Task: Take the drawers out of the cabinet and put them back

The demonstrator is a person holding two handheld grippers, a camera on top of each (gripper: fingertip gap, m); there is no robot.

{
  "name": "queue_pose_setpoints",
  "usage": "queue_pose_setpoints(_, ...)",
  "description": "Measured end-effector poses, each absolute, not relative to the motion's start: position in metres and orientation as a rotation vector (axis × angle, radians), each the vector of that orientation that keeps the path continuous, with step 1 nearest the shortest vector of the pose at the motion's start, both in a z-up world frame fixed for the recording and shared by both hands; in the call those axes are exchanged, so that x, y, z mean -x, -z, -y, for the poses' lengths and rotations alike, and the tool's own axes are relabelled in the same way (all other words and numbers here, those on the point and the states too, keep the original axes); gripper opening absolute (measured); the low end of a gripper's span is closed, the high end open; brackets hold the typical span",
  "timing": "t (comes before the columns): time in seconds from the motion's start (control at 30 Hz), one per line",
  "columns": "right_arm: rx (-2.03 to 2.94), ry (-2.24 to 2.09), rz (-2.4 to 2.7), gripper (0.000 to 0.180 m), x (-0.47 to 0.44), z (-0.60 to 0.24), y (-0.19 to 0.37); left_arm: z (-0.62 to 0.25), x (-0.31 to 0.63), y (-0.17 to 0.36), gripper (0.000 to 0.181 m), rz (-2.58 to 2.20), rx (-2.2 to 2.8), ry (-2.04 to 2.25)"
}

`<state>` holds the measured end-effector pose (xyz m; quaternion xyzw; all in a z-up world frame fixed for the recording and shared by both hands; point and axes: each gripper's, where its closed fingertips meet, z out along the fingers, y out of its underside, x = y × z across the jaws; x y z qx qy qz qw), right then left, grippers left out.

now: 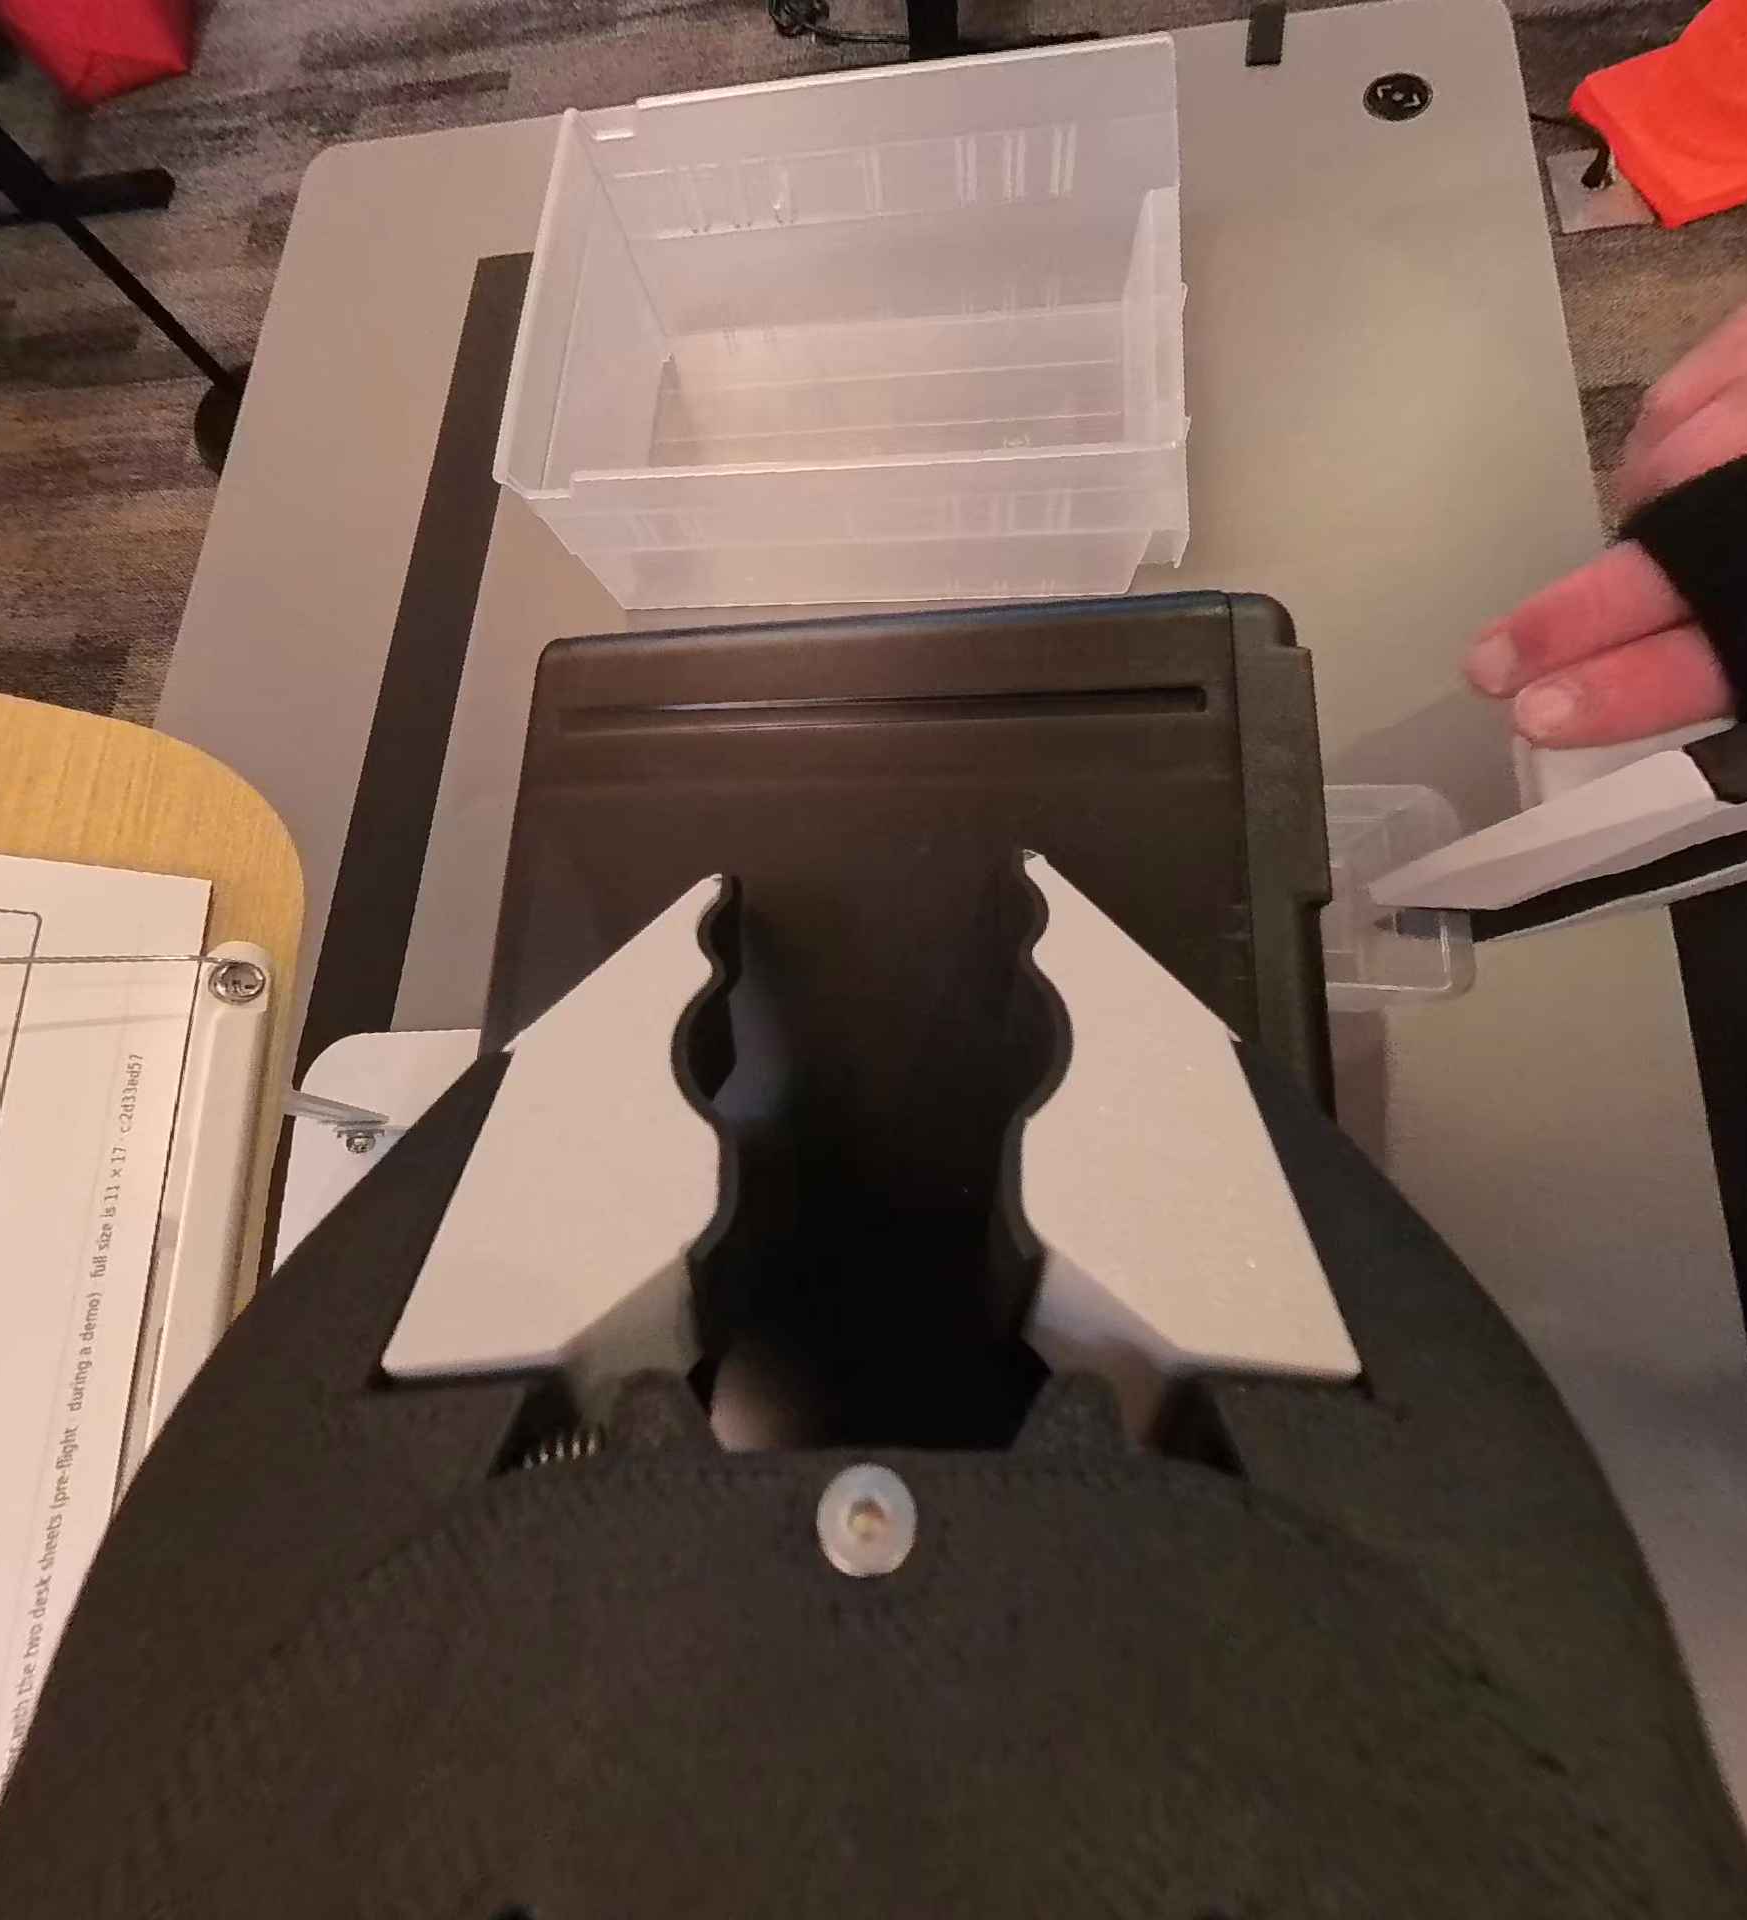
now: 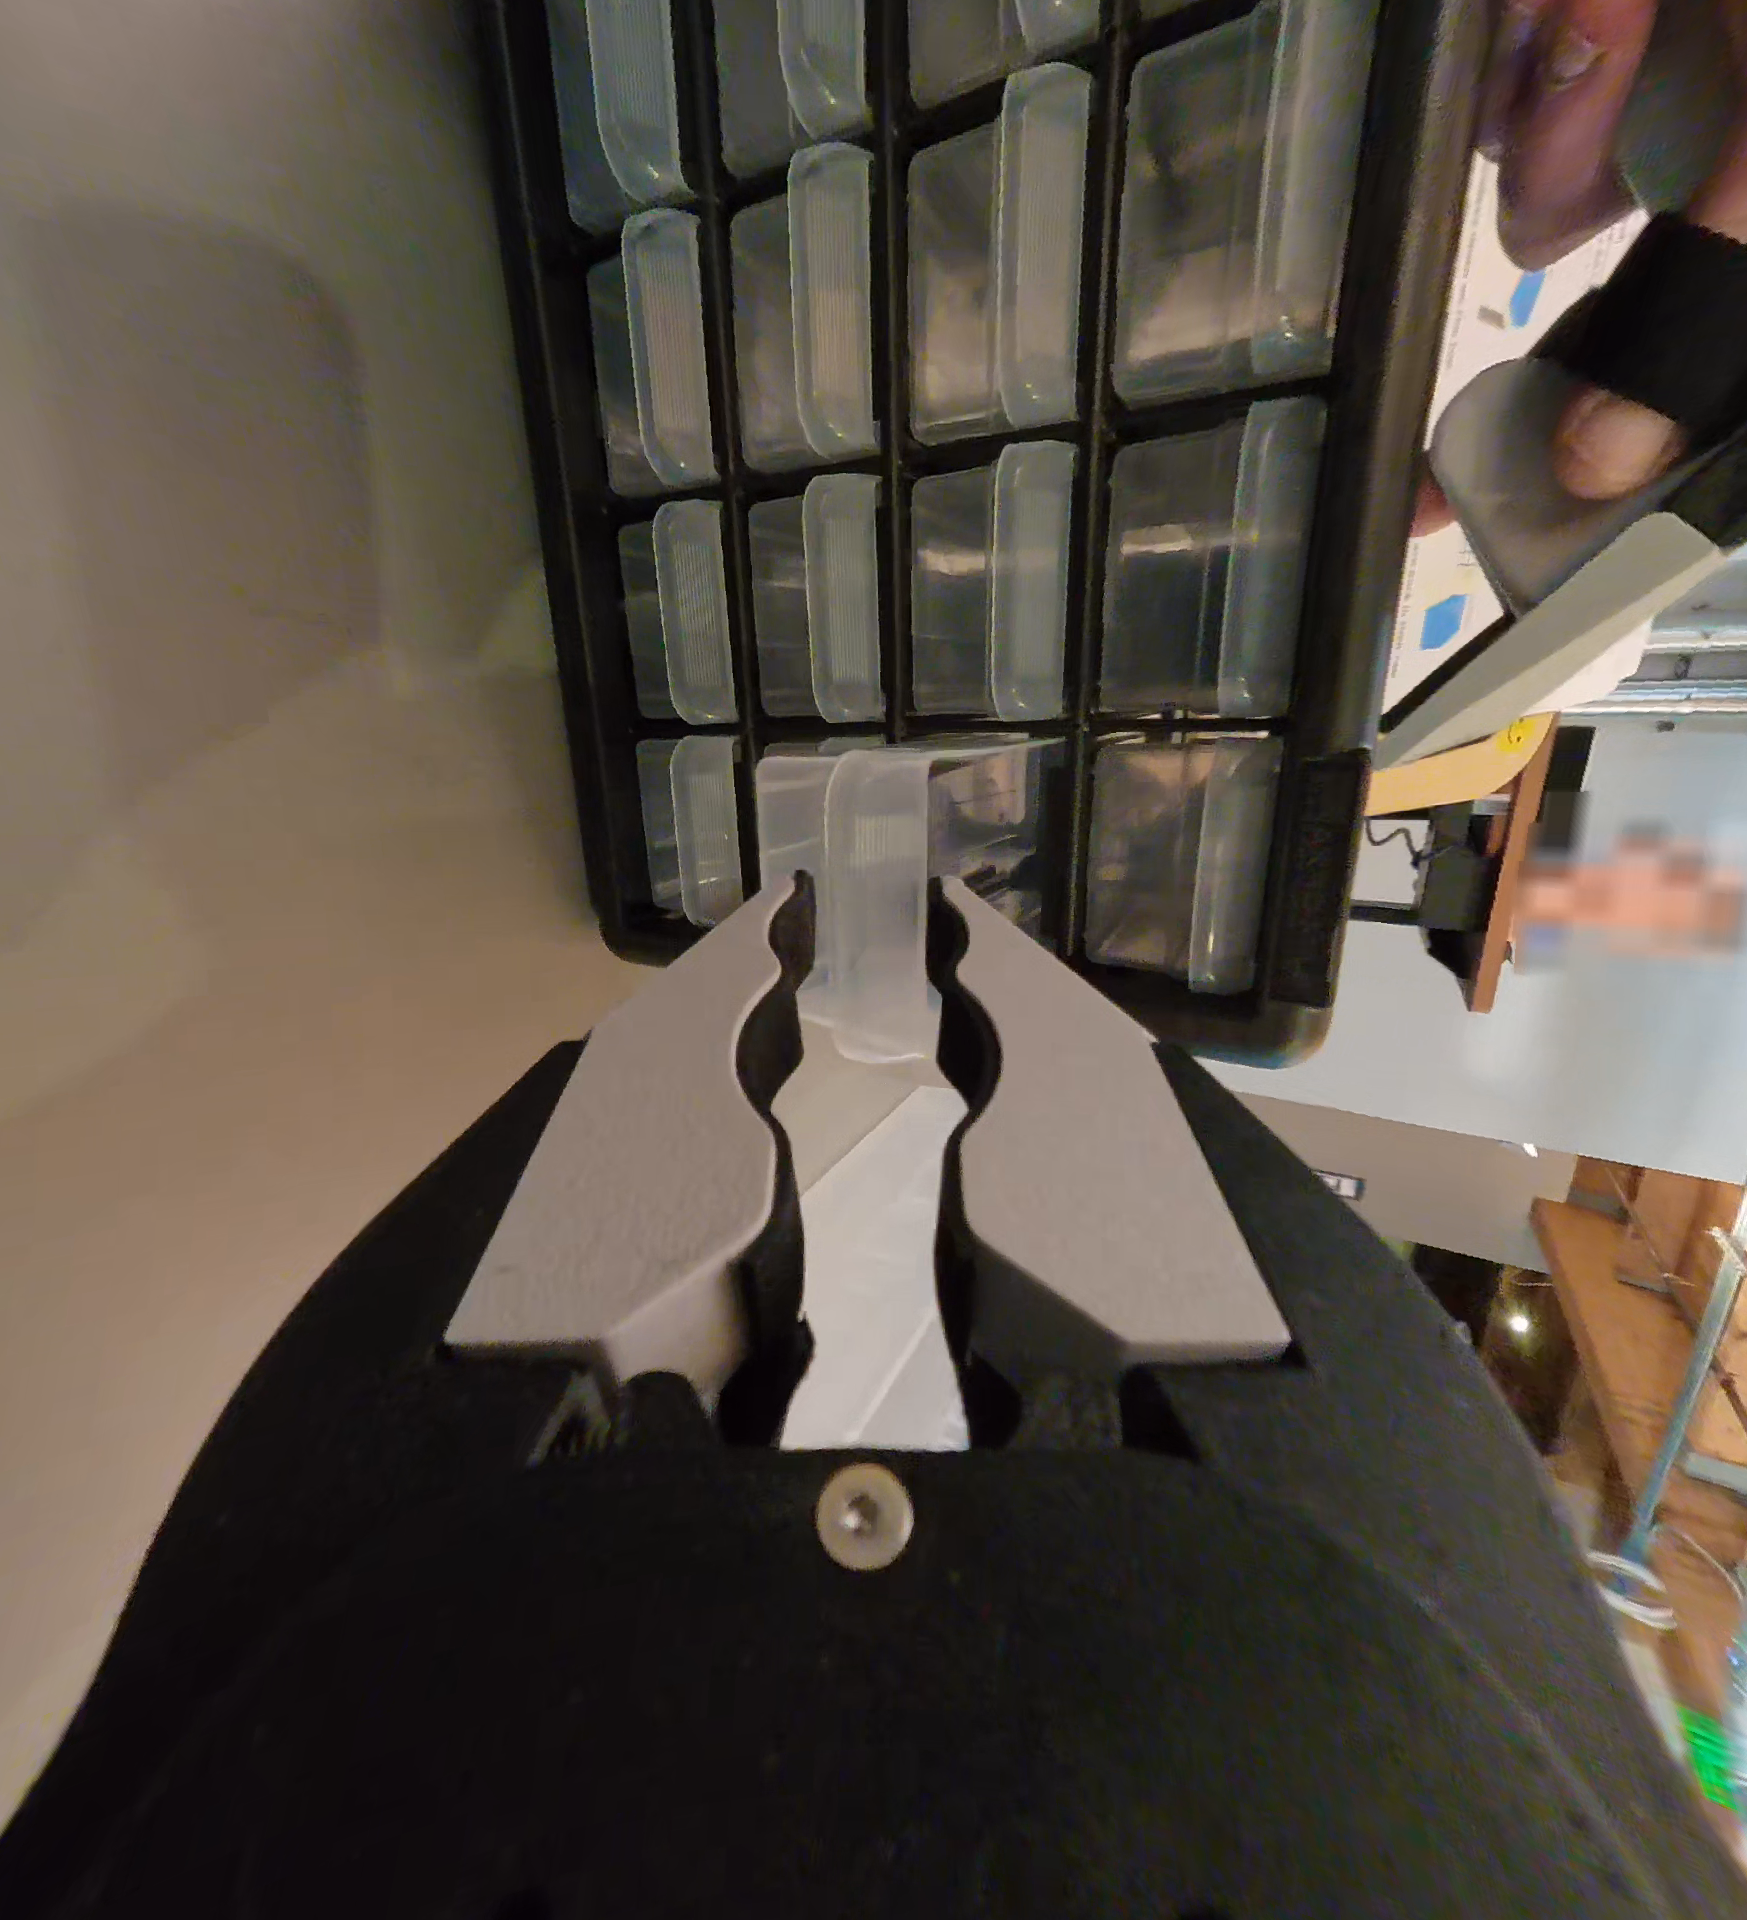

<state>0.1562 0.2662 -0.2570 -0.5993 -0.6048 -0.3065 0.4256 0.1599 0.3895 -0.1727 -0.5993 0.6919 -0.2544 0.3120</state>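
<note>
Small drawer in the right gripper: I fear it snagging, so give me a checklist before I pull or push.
1. Right gripper astride the small drawer handle: ok.
2. Fingers pressing the handle: cannot tell.
3. Drawer partly out of the cabinet: ok.
4. Left gripper open, above the cabinet top: ok.
5. Cabinet steadied: cannot tell.
6. Large clear drawer on the table, out of the way: ok.

An office or lab workspace: a grey desk (image 1: 1368,364) is standing on patterned carpet (image 1: 48,436), with a printed instruction sheet (image 1: 27,1195) lying beside it and metal framing (image 2: 1679,1351) showing behind.
</note>
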Motion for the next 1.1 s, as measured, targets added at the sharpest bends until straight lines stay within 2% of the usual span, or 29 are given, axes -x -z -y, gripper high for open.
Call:
queue_pose_setpoints(0.07, 1.517, 0.757, 1.486, 0.023, -0.157, -0.265, 0.255, -0.390, -0.160, 0.173, 0.051, -1.826, 1.583, 0.673)
queue_pose_setpoints(0.2, 1.495, 0.784, 1.498, 0.016, -0.158, -0.262, 0.254, -0.389, -0.160, 0.173, 0.051, -1.828, 1.582, 0.675)
queue_pose_setpoints(0.53, 1.516, 0.749, 1.613, 0.016, -0.150, -0.225, 0.250, -0.389, -0.160, 0.173, 0.050, -1.831, 1.582, 0.677)
queue_pose_setpoints(0.9, 1.659, 0.599, 1.624, 0.016, -0.150, -0.197, 0.223, -0.391, -0.160, 0.173, 0.046, -1.829, 1.587, 0.678)
queue_pose_setpoints(1.1, 1.784, 0.331, 1.645, 0.016, -0.159, -0.202, 0.196, -0.390, -0.160, 0.173, 0.045, -1.832, 1.595, 0.690)
